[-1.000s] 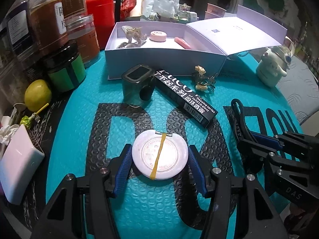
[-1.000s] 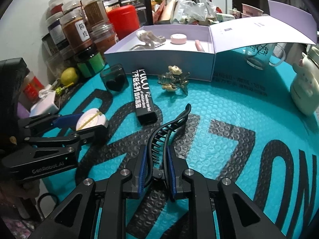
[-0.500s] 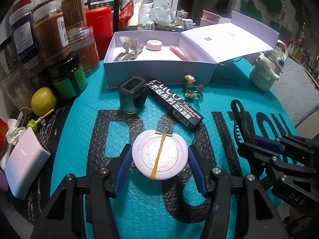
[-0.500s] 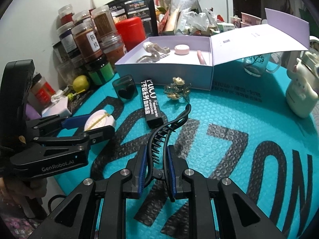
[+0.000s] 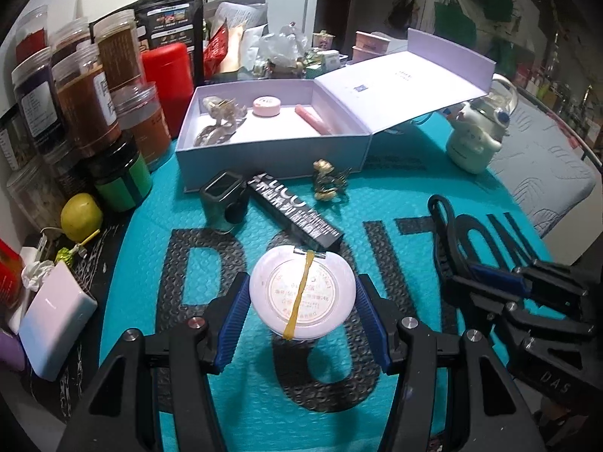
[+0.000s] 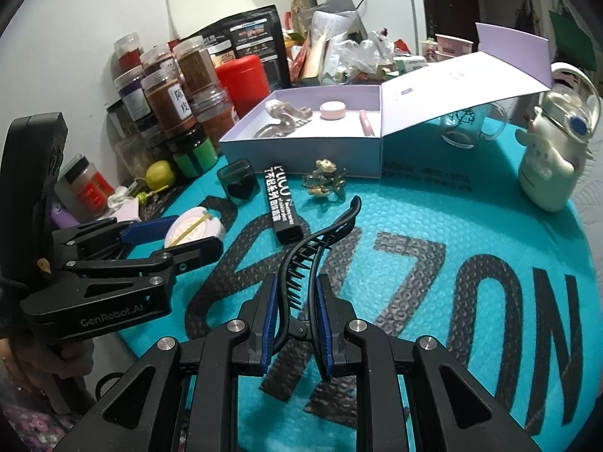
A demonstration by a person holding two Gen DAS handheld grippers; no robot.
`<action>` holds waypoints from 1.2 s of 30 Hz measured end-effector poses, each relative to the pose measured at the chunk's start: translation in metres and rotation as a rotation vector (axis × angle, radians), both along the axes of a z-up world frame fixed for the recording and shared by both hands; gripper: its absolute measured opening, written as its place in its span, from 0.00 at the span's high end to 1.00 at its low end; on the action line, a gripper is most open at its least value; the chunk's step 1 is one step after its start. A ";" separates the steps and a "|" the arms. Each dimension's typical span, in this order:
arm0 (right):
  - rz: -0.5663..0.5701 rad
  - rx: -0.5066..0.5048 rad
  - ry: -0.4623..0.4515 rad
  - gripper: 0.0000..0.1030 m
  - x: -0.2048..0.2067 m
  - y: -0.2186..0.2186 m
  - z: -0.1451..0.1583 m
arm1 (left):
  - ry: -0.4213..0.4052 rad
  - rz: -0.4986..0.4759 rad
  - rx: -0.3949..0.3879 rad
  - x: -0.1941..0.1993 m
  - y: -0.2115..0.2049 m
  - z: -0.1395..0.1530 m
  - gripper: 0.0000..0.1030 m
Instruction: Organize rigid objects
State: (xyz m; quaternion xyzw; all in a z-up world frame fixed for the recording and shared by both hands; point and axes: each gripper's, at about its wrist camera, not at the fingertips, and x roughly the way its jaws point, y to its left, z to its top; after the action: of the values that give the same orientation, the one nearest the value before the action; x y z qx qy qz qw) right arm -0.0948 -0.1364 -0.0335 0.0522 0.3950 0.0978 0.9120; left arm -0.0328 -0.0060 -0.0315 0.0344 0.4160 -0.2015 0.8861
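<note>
Now the left gripper [image 5: 301, 310] clamps the round white compact [image 5: 302, 294] and the right gripper [image 6: 297, 310] pinches the black hair clip [image 6: 312, 252], both over the mat's near edge, and either could slip before reaching the open box [image 5: 271, 147] at the far edge.

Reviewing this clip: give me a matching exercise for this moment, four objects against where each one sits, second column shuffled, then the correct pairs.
Objects
1. round white compact
2. black hair clip
3. small pink jar
4. black carton with white lettering

Places
A. inside the open lilac box
B. lying on the teal mat in front of the box
C. between the pads of the left gripper
D. clamped in the right gripper

Pairs: 1-C, 2-D, 3-A, 4-B
</note>
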 end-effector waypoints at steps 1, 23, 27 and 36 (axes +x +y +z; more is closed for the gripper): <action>0.000 0.005 -0.001 0.81 0.000 -0.001 0.001 | -0.007 -0.007 0.000 0.000 -0.002 0.002 0.46; 0.012 0.023 -0.050 0.81 0.037 -0.018 0.030 | -0.107 -0.052 0.004 0.039 -0.027 0.041 0.46; 0.027 0.001 -0.063 0.81 0.049 -0.017 0.038 | -0.124 -0.052 0.002 0.053 -0.029 0.047 0.46; 0.063 -0.028 -0.087 0.81 0.080 -0.019 0.050 | -0.157 -0.027 0.002 0.080 -0.030 0.061 0.46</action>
State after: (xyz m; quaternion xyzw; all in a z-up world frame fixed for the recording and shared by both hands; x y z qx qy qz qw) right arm -0.0151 -0.1555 0.0166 0.0225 0.3580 0.1231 0.9253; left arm 0.0476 -0.0361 0.0291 0.0564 0.3450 -0.2099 0.9131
